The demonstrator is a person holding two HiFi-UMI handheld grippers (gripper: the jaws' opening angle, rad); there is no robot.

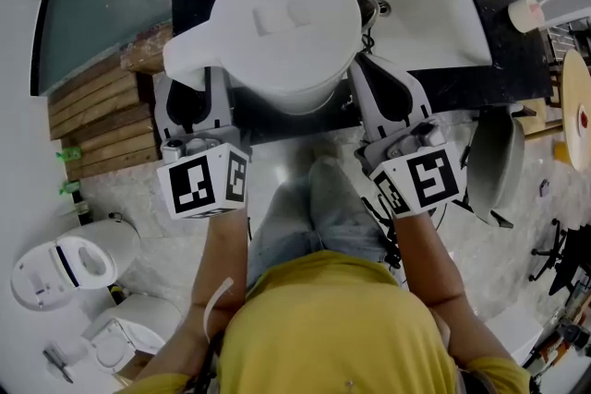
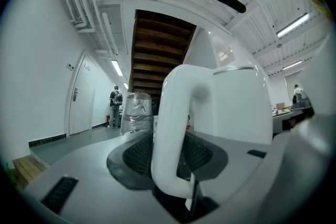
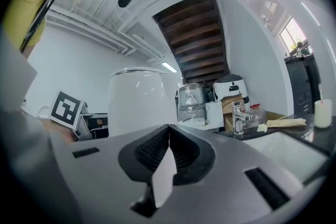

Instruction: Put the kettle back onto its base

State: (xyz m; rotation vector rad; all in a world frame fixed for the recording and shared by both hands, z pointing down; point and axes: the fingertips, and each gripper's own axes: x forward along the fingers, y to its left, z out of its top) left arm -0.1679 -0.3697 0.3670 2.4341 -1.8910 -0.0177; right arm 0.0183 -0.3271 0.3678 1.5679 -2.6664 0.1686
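A white kettle (image 1: 286, 32) hangs above the near edge of the black counter, held up by its handle (image 1: 189, 60). My left gripper (image 1: 196, 88) is shut on that handle, and in the left gripper view the handle (image 2: 170, 128) fills the gap between the jaws, with the kettle body (image 2: 236, 102) beyond. My right gripper (image 1: 369, 69) sits just right of the kettle, apart from it. Its jaws are shut on nothing and meet at the tips (image 3: 169, 131). The kettle (image 3: 139, 102) shows to its left. No kettle base shows in any view.
A white sink (image 1: 434, 14) with a faucet (image 1: 374, 9) is set into the black counter (image 1: 517, 69) behind the kettle. Wrapped appliances (image 3: 191, 102) stand at the counter's far end. A wooden pallet (image 1: 92, 115) and white fixtures (image 1: 65, 268) lie on the floor to the left. A grey chair (image 1: 494, 166) stands at right.
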